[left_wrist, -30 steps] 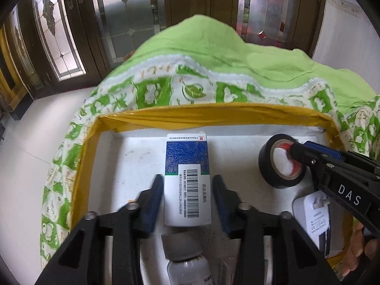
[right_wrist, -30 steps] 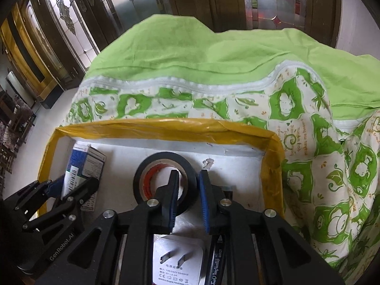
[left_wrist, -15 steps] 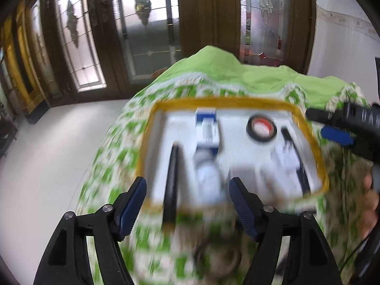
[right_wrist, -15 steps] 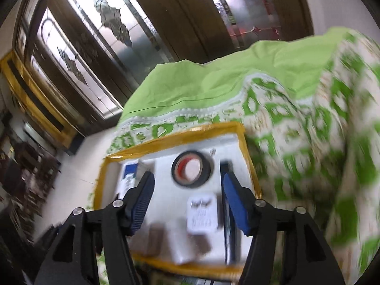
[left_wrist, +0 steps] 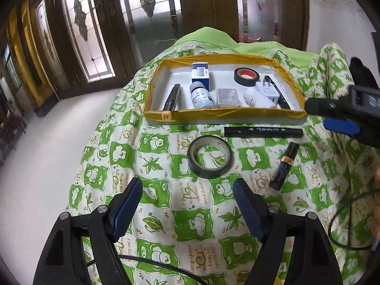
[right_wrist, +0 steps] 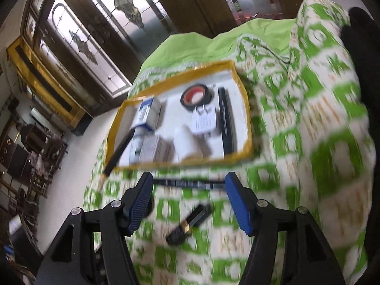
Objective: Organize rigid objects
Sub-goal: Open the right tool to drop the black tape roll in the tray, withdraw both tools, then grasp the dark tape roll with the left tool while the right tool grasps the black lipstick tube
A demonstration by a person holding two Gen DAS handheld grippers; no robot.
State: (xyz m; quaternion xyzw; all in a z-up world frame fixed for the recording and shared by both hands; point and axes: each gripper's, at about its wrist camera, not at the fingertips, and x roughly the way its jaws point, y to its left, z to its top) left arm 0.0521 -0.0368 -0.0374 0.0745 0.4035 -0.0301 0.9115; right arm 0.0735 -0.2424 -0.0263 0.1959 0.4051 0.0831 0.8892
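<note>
A shallow yellow-rimmed tray (left_wrist: 220, 114) (right_wrist: 178, 165) lies on the green patterned cloth. It holds a blue box (left_wrist: 200, 76), a black tape roll with a red core (left_wrist: 245, 77) (right_wrist: 196, 97), a white charger plug (left_wrist: 267, 91), small bottles and pens. In front of the tray lie a black marker (left_wrist: 261, 132) (right_wrist: 190, 183), a second black tape roll (left_wrist: 210, 156) and a black-and-gold tube (left_wrist: 283, 163) (right_wrist: 190, 224). My left gripper (left_wrist: 188, 187) is open and empty, just short of the loose tape roll. My right gripper (right_wrist: 187, 185) is open and empty above the marker and tube.
The cloth-covered surface drops off to a white floor (left_wrist: 42, 166) on the left. Wooden doors with patterned glass (left_wrist: 152, 7) stand behind. A black cable (left_wrist: 351, 218) loops on the cloth at lower right. The right gripper's body (left_wrist: 344, 116) shows at the left wrist view's right edge.
Both grippers let go of the box and the red-core tape in the tray, opened wide, and pulled back and up, now over the loose items in front of the tray.
</note>
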